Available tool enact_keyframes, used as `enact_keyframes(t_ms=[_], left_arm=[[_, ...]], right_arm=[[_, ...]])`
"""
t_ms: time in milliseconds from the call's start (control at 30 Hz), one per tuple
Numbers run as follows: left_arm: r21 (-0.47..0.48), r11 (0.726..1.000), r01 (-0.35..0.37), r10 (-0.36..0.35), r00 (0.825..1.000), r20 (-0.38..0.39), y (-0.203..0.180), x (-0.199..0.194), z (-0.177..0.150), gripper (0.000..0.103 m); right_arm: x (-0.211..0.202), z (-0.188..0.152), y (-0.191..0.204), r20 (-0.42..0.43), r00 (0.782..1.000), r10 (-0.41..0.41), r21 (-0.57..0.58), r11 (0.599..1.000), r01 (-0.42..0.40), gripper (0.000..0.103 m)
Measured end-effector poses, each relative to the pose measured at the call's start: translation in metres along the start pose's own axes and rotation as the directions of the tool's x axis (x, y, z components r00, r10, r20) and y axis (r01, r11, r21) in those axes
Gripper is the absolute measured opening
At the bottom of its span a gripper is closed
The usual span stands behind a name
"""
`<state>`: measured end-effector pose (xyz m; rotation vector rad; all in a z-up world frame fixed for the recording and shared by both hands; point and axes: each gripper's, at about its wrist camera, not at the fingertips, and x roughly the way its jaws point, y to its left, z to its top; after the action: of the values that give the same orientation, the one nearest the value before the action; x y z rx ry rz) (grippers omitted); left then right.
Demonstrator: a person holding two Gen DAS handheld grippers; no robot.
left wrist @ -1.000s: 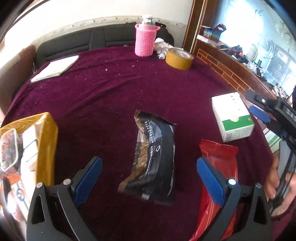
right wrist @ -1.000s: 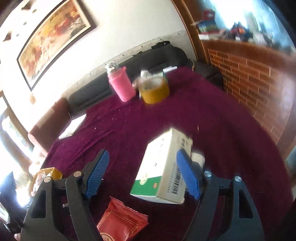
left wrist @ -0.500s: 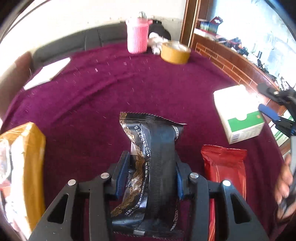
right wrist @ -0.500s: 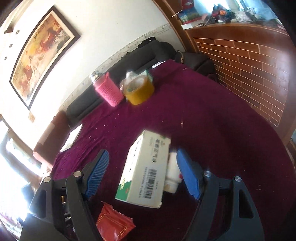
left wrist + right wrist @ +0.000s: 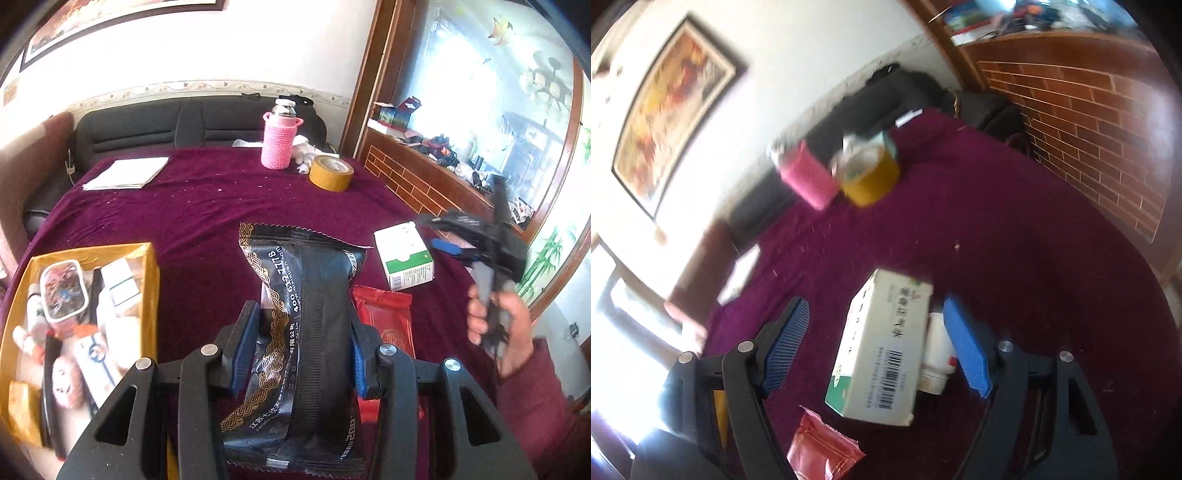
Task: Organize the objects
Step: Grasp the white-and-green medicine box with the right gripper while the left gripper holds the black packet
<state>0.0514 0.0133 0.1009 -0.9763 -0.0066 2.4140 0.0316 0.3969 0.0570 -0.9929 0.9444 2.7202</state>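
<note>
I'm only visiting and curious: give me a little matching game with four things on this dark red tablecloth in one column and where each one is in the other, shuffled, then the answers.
Things:
1. black foil snack packet with gold pattern
2. white and green cardboard box
3. pink knitted bottle sleeve
4. red foil packet

Places:
A. far end of the table, beside the yellow tape roll
B. clamped in the left gripper
C. lying between the open blue pads of the right gripper
D. flat on the cloth, to the right of the black packet

Pairs: 1-B, 2-C, 3-A, 4-D
</note>
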Motion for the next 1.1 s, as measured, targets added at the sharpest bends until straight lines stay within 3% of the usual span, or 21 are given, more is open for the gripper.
enact_keyframes(t_ms=[100, 167, 233, 267, 333, 533, 567, 633, 733, 933, 1000, 1100], left_arm=[[-0.027, 1.000, 0.011, -0.011, 1.000, 0.015, 0.002, -0.016, -0.009, 0.038], [-0.035, 0.999, 0.015, -0.014, 1.000, 0.026, 0.008, -0.023, -0.013, 0.038], [-0.042, 0.999, 0.010, -0.009, 0.999, 0.037, 0.014, -0.028, -0.016, 0.038], [-0.051, 0.999, 0.012, -0.010, 0.999, 0.040, 0.018, -0.030, -0.017, 0.038], [-0.072, 0.997, 0.020, -0.018, 0.999, 0.038, 0.025, -0.031, -0.019, 0.038], [-0.104, 0.994, 0.042, -0.038, 0.998, 0.042, 0.039, -0.039, -0.027, 0.038], [-0.106, 0.993, 0.044, -0.039, 0.998, 0.044, 0.041, -0.041, -0.028, 0.038], [-0.109, 0.993, 0.044, -0.039, 0.998, 0.047, 0.044, -0.043, -0.030, 0.038], [-0.121, 0.992, 0.044, -0.038, 0.998, 0.048, 0.050, -0.044, -0.032, 0.038], [-0.161, 0.986, 0.052, -0.044, 0.997, 0.056, 0.061, -0.048, -0.035, 0.038], [-0.170, 0.984, 0.053, -0.044, 0.997, 0.058, 0.063, -0.050, -0.037, 0.038], [-0.175, 0.984, 0.043, -0.032, 0.997, 0.069, 0.066, -0.058, -0.040, 0.038]], right_arm=[[0.038, 0.003, 0.025, -0.151, 0.978, -0.145, -0.120, 0.985, 0.127, 0.076], [0.046, 0.000, 0.046, -0.184, 0.974, -0.131, -0.198, 0.976, 0.094, 0.076], [0.047, -0.002, 0.063, -0.228, 0.972, -0.054, -0.221, 0.975, 0.002, 0.075], [0.044, -0.003, 0.069, -0.225, 0.973, -0.049, -0.230, 0.973, -0.004, 0.075], [0.045, -0.004, 0.077, -0.205, 0.971, -0.124, -0.270, 0.961, 0.066, 0.075], [0.074, -0.007, 0.083, -0.255, 0.922, -0.292, -0.363, 0.913, 0.188, 0.075], [0.079, -0.007, 0.080, -0.272, 0.912, -0.307, -0.366, 0.910, 0.197, 0.076], [0.079, -0.006, 0.077, -0.291, 0.912, -0.289, -0.341, 0.922, 0.183, 0.076], [0.073, -0.009, 0.078, -0.333, 0.910, -0.245, -0.314, 0.939, 0.138, 0.068], [0.060, -0.041, 0.113, -0.341, 0.898, -0.279, -0.468, 0.879, 0.095, 0.060], [0.060, -0.049, 0.122, -0.351, 0.898, -0.267, -0.478, 0.875, 0.073, 0.048], [0.065, -0.058, 0.131, -0.339, 0.892, -0.298, -0.500, 0.861, 0.097, 0.040]])
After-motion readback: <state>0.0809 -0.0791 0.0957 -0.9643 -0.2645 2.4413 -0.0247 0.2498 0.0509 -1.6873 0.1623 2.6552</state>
